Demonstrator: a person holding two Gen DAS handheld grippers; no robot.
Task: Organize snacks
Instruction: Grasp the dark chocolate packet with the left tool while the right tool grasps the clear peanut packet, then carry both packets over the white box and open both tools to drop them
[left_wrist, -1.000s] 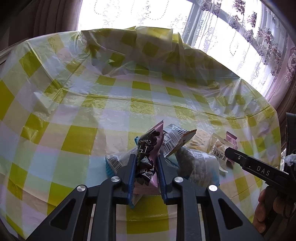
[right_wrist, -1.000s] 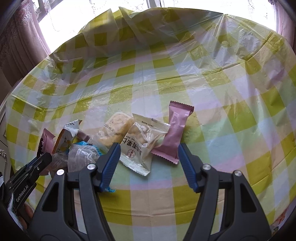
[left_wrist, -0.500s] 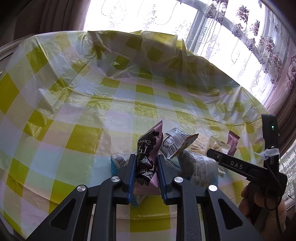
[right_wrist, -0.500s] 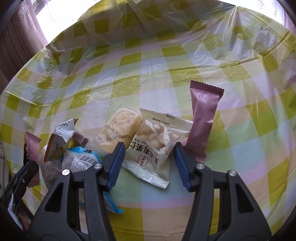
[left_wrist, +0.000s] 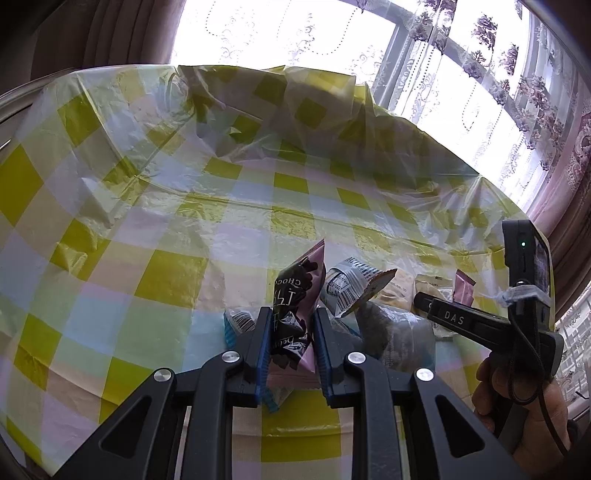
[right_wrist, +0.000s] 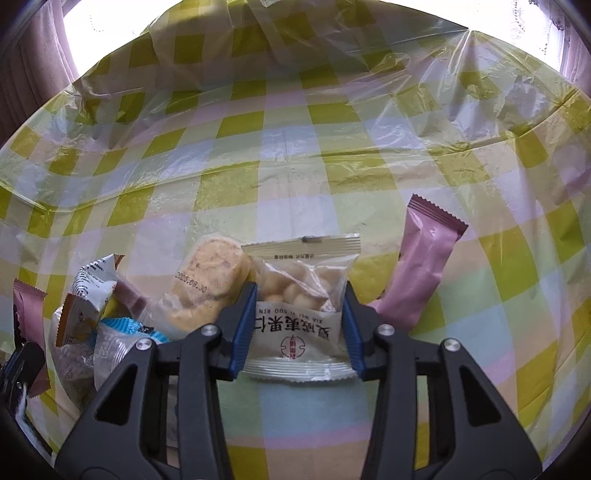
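My left gripper (left_wrist: 291, 314) is shut on a pink and dark chocolate packet (left_wrist: 295, 291), which it holds upright over a small pile of snacks. My right gripper (right_wrist: 300, 291) points down at a clear packet of pale round nuts (right_wrist: 301, 273) lying flat on the table. Its jaws are closing with that packet between them; the blue pads stand at the packet's sides, and the packet shows no squeeze. A pale cake in clear wrap (right_wrist: 207, 280) lies just left of it, and a pink bar (right_wrist: 421, 266) lies to the right.
A yellow checked plastic cloth (right_wrist: 295, 147) covers the table, crumpled along the far edge. The pile at left holds a white and orange packet (right_wrist: 90, 288) and a blue-edged packet (right_wrist: 122, 339). Curtained windows (left_wrist: 480, 74) stand behind. A hand (left_wrist: 517, 424) holds the right gripper.
My right gripper has come down and forward over the nut packet, and its jaws have narrowed around it. The left gripper has kept still with the chocolate packet.
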